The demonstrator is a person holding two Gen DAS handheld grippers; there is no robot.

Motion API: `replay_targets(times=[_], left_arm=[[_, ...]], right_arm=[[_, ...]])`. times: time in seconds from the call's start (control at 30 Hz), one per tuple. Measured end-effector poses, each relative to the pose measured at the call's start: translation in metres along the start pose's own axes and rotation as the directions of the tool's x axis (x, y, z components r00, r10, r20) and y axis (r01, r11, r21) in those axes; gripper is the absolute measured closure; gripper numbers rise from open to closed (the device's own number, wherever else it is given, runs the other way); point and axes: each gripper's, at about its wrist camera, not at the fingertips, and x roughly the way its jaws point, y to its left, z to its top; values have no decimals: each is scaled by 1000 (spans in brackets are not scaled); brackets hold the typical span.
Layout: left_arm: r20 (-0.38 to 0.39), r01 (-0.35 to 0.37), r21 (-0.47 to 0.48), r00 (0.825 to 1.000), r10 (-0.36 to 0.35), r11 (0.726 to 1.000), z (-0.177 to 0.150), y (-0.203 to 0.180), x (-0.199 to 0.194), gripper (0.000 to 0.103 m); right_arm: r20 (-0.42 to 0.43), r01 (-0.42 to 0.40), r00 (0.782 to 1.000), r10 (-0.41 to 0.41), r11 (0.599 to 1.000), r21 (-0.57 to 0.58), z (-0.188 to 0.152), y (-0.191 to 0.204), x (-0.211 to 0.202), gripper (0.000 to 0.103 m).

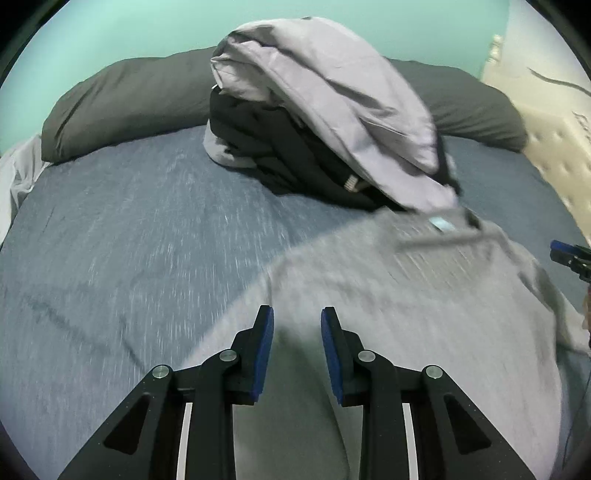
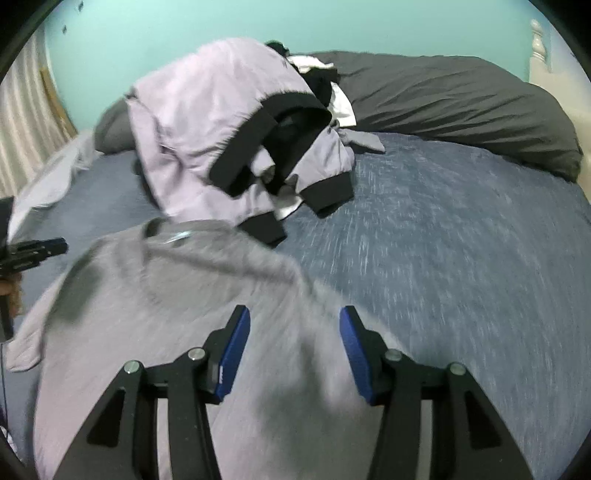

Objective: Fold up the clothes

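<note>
A bed [image 1: 122, 229] covered with a blue-grey sheet is shown. Directly on it lie a grey shirt [image 1: 424, 302], spread flat; beyond the shirt, a heap of lilac and black clothes [image 2: 229, 140]; behind that heap, dark grey pillows [image 2: 461, 107].

Both wrist views angled down, close over bed [image 1: 110, 240]; share clothes pile [image 1: 332, 110].

Right gripper [image 2: 294, 326]: jaws apart, blue pads clear of cloth, nothing pinched. Beneath it a grey garment [image 2: 177, 295] lies spread on the blue bed [image 2: 461, 240], neck end away from the camera. Behind: heap of lilac jacket with black cuffs [image 2: 207, 122]. Dark pillow [image 2: 461, 103] against teal wall [image 2: 258, 22]. Left gripper [image 2: 55, 246] at left edge. Motion blur throughout.
</note>
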Motion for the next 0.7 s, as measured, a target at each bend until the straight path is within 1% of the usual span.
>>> replay_targets(times=[0.07, 0.13, 0.17, 0.2, 0.23, 0.33, 0.4, 0.5, 0.6, 0.7], left_arm=[[-9, 24, -4, 1000, -24, 1000, -20, -3, -19, 74], [-21, 46, -30, 999, -47, 998, -44, -4, -35, 72], [-28, 56, -47, 998, -57, 997, -58, -4, -44, 67], [-38, 65, -63, 997, -68, 996, -72, -4, -51, 59], [-53, 73, -76, 996, -77, 994, -87, -4, -56, 58], [-97, 95, -111, 990, -106, 989, -128, -5, -68, 58], [-117, 93, -113, 987, -106, 989, -153, -10, -77, 58], [-151, 96, -123, 982, -114, 988, -192, -17, -90, 58], [-192, 121, -143, 970, -148, 982, -227, -25, -98, 58], [-215, 152, -162, 959, -185, 975, -257, -33, -107, 58]], right_arm=[[-11, -23, 1000, 23, 1000, -4, -23, 5, -23, 51], [-33, -42, 999, 42, 999, -12, -47, 12, -42, 51], [-59, -58, 997, 57, 998, -8, -62, 15, -49, 50], [-85, -73, 994, 73, 997, -4, -77, 18, -55, 50], [-111, -88, 990, 88, 996, 1, -92, 21, -62, 50], [-188, -129, 973, 130, 991, 14, -136, 31, -82, 50], [-236, -139, 962, 140, 990, 22, -167, 36, -91, 50], [-289, -157, 942, 171, 985, 70, -207, 42, -106, 50], [-332, -172, 924, 192, 981, 91, -233, 51, -119, 50], [-370, -181, 906, 206, 978, 101, -253, 62, -126, 50]])
